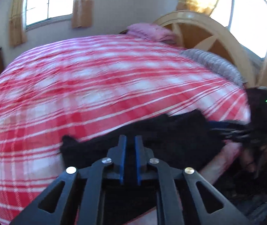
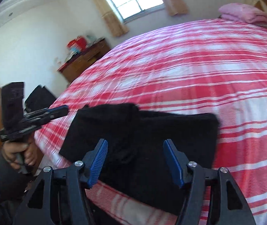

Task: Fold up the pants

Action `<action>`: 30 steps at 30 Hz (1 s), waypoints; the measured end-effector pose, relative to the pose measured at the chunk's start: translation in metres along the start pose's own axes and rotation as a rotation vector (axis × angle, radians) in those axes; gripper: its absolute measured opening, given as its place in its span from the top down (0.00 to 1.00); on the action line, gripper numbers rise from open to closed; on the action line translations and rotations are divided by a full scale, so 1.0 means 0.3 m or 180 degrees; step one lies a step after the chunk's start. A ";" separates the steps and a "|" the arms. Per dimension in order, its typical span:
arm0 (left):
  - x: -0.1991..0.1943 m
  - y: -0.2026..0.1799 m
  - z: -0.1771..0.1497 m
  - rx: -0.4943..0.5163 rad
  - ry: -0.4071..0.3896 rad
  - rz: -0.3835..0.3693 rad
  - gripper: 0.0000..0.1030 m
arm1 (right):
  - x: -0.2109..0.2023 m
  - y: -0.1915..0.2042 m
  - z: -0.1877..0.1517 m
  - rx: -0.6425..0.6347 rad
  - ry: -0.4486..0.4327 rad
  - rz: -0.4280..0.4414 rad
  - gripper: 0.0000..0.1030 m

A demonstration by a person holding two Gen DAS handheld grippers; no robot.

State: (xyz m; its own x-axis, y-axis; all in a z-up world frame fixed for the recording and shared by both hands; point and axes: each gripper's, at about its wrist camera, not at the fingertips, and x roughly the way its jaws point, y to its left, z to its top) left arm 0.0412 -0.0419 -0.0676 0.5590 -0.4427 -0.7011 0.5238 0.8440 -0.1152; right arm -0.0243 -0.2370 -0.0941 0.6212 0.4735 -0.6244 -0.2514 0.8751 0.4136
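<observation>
Bedroom; bed with red-white plaid cover [image 2: 180, 71], pink pillow [image 2: 244, 13] at headboard end, wooden dresser [image 2: 84, 60] by wall. Black pants [image 2: 142, 131], folded into compact block, lie at bed's near edge. Left gripper [image 1: 130, 140]: blue pads narrow, nearly closed, nothing visibly between. Right gripper [image 2: 135, 146]: jaws wide, empty, above pants.

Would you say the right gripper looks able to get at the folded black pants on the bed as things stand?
Probably yes. The right gripper is open, just above the black pants at the near edge of the plaid bedspread, with nothing between them; the left gripper sits off to the side.
</observation>
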 end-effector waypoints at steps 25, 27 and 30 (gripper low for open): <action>0.113 0.279 -0.163 -0.0869 0.0191 0.0382 0.40 | 0.134 0.187 -0.058 -0.0746 0.0330 -0.0128 0.81; 0.112 0.283 -0.162 -0.0901 0.0193 0.0360 0.40 | 0.102 0.222 -0.056 -0.0865 0.0166 -0.0184 0.83; 0.099 0.278 -0.153 -0.0878 0.0171 0.0349 0.40 | 0.048 0.249 -0.044 -0.0929 -0.0053 -0.0174 0.83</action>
State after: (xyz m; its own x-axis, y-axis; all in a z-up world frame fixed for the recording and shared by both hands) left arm 0.0721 0.0293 -0.1302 0.5640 -0.3339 -0.7553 0.2637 0.9396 -0.2184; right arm -0.0438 -0.1633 -0.0809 0.6512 0.4252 -0.6286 -0.4185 0.8922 0.1700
